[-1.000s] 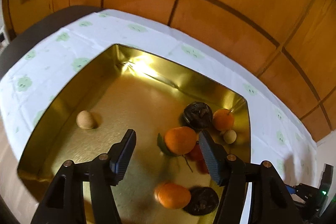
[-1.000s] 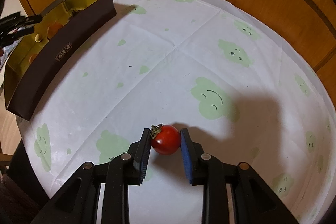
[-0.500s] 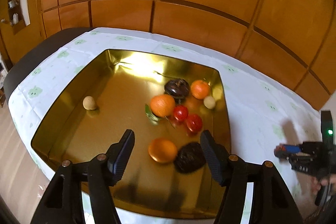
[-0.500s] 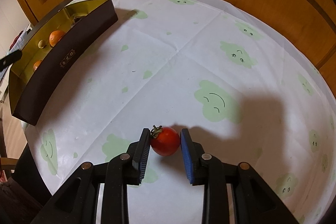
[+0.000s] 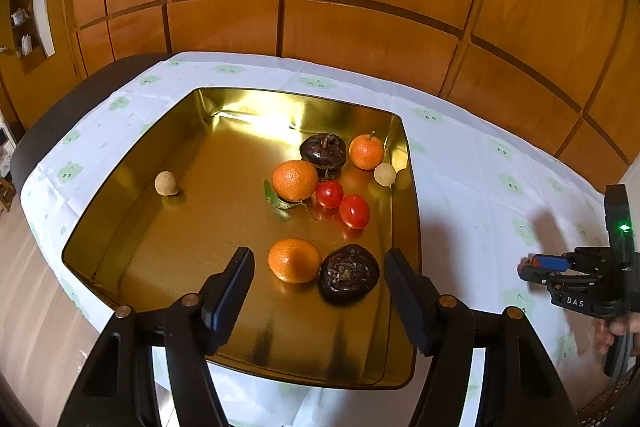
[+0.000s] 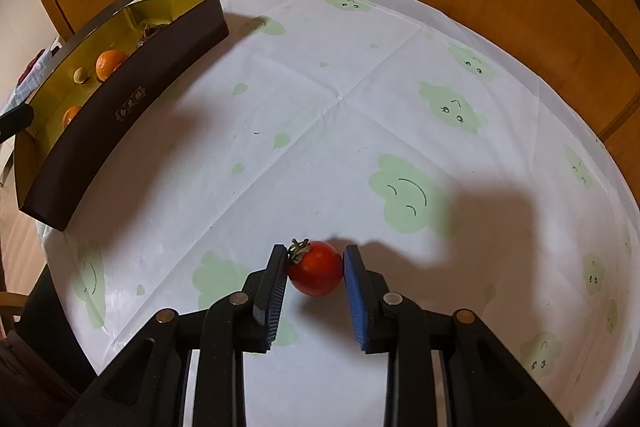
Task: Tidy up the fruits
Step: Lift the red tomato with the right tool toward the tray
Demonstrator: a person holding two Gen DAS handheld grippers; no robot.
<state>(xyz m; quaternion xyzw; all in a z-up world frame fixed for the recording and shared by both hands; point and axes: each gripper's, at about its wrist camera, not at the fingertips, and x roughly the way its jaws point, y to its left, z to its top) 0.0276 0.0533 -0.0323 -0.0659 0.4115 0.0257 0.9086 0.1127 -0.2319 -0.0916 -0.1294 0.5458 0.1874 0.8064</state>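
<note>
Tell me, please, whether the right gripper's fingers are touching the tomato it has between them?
Touching: in the right wrist view, both fingers of the right gripper press the sides of the tomato, with no gap visible.

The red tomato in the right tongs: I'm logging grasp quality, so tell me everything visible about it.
The small, round, glossy red tomato with a dried green-brown calyx at its upper left sits clamped between the blue-padded fingers of the right tongs, both pads touching its sides. It appears intact, above the white cloud-print tablecloth, outside the gold tray.
</note>
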